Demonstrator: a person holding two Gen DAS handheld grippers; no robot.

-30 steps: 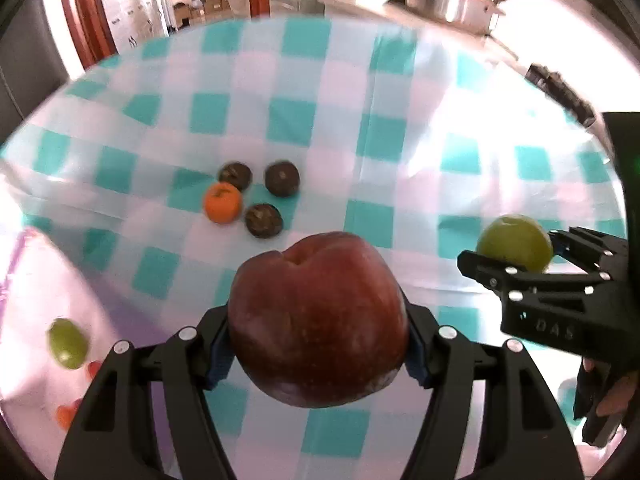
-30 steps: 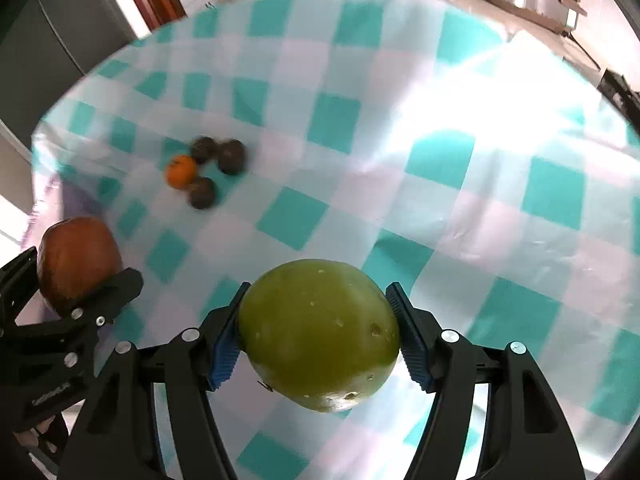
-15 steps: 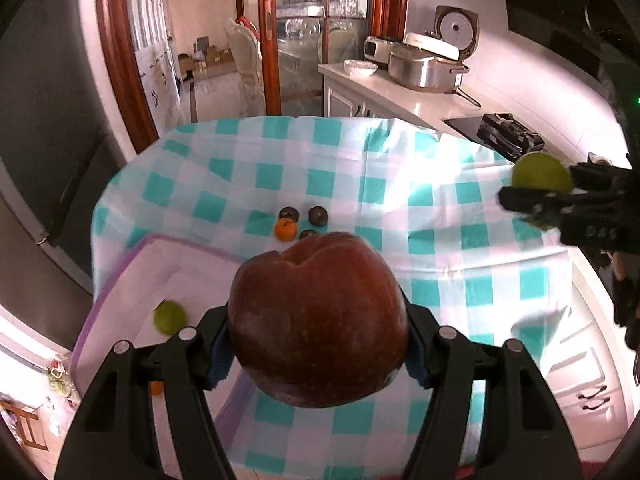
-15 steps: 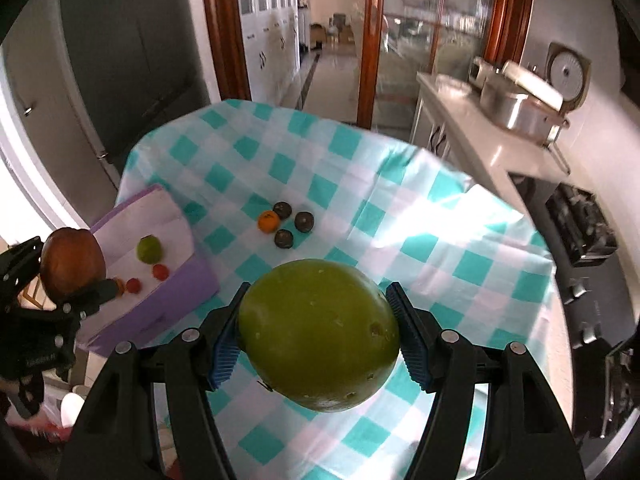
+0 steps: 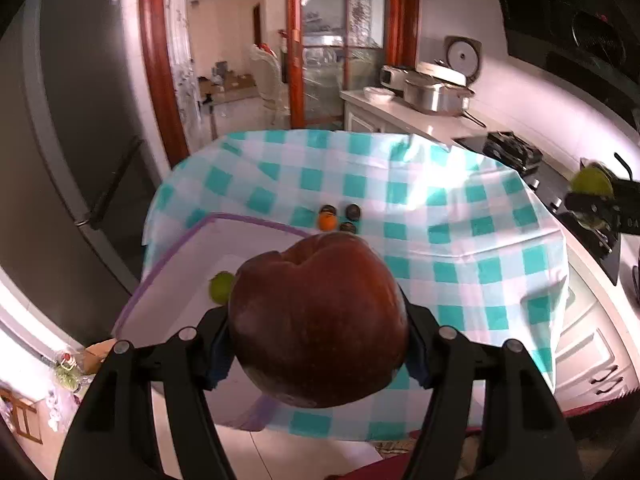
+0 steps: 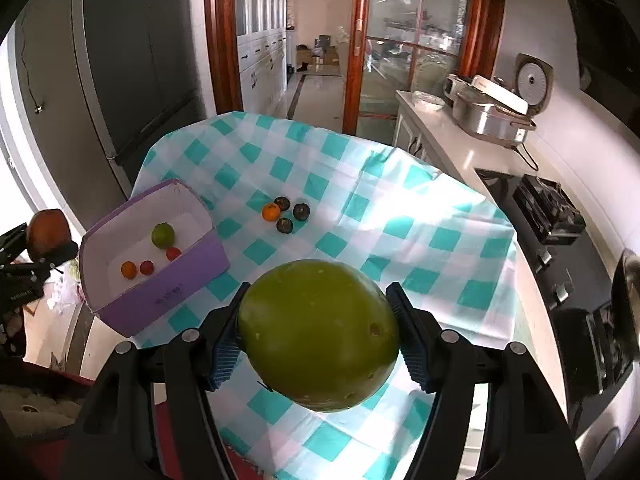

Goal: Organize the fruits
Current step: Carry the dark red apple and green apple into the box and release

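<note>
Both grippers have risen high above the checkered tablecloth (image 6: 400, 216), the left gripper (image 5: 318, 354) clamped on a red apple (image 5: 318, 320) and the right gripper (image 6: 318, 346) on a green fruit (image 6: 318, 334), probably for carrying to the purple box (image 6: 160, 288).

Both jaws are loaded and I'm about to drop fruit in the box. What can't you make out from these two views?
- Left wrist view: the red apple hides most of the purple box floor; only part of the green fruit shows.
- Right wrist view: the green apple hides the tablecloth beneath it.
- Three dark fruits beside the orange: too small to identify.
</note>
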